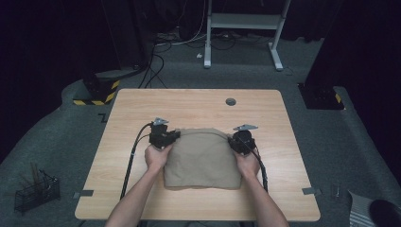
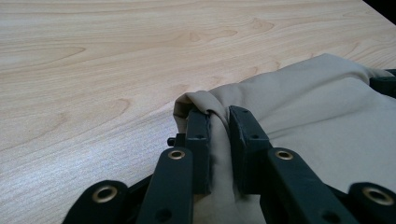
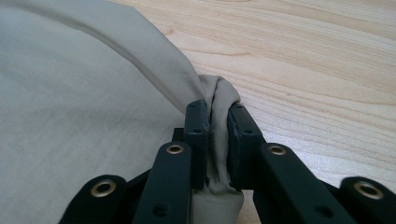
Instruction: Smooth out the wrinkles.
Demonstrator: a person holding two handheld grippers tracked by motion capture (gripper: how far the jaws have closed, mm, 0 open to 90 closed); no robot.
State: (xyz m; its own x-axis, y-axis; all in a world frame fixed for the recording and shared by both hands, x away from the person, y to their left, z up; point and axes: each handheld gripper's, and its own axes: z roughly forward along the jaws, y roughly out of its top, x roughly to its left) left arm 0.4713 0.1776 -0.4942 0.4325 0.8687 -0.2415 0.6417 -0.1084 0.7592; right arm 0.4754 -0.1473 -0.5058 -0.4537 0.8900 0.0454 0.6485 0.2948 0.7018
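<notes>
A beige cloth (image 1: 202, 158) lies folded on the wooden table (image 1: 198, 104), in front of the person. My left gripper (image 1: 165, 137) is shut on the cloth's far left corner; the left gripper view shows the bunched fabric (image 2: 218, 116) pinched between the two black jaws. My right gripper (image 1: 242, 140) is shut on the far right corner, and the right gripper view shows a fold of cloth (image 3: 219, 107) squeezed between its jaws. The cloth's far edge arches up slightly between the two grippers.
A round grey grommet (image 1: 231, 101) sits near the table's far edge. On the floor, a wire basket (image 1: 37, 191) stands at the left and a white desk frame (image 1: 243, 28) at the back. Bare table surrounds the cloth.
</notes>
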